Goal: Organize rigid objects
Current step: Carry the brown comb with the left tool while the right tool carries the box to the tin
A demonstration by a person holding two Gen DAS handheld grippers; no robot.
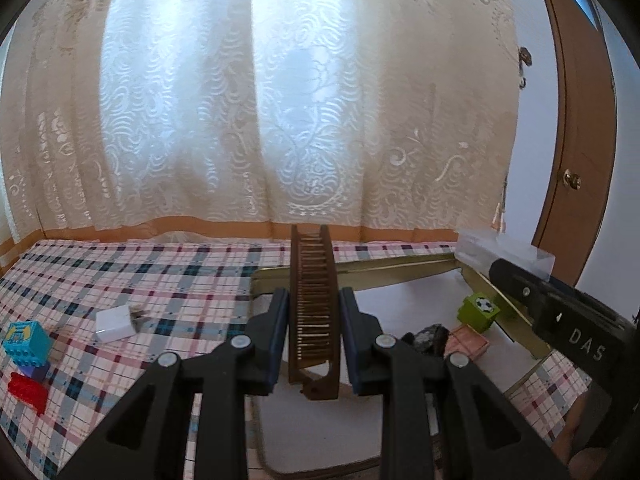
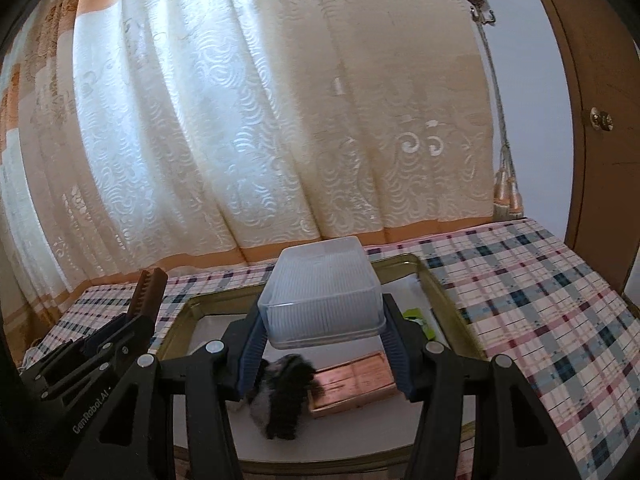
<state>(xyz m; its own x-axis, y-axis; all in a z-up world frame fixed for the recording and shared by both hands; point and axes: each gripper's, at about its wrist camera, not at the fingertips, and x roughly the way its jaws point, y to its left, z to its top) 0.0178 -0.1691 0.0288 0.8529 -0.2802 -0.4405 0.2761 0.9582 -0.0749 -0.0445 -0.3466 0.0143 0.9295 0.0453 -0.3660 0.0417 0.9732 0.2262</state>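
Brown comb (image 1: pixel 314 304), ridged, one item: pinched upright between the blue pads of my left gripper (image 1: pixel 314 340), jaws pressed in on its two long sides, its far end pointing to 12 o'clock toward the curtain (image 1: pixel 256 100).

Clear plastic box (image 2: pixel 322 300), lidded, one item: clamped between the pads of my right gripper (image 2: pixel 323 344), jaws part-spread to its width and closed on its sides. It hangs above the tray (image 2: pixel 436 288); seen from the left wrist it sits at 3 o'clock.

Tray, gold-rimmed with a white floor, one item: on the checked cloth (image 2: pixel 540 304), below both grippers.

Contents of the tray:
- green cube (image 1: pixel 480 310) with a football print, at 2 o'clock from the comb, near the tray's far right rim.
- pink flat block (image 2: pixel 354 384), at 5 o'clock under the box.
- dark fuzzy lump (image 2: pixel 280 392), black and grey, just beside the pink block at its 9 o'clock; what it is I cannot tell.

Loose on the cloth, 9 o'clock from the left gripper:
- white plug adapter (image 1: pixel 116 322), well apart from the tray.
- blue cube (image 1: pixel 26 338), a small purple block (image 1: pixel 36 370) just below it, and a red block (image 1: pixel 28 392) at the near left edge, the three close together.

Background: wooden door (image 2: pixel 600 120) with a brass knob, at 2 o'clock.
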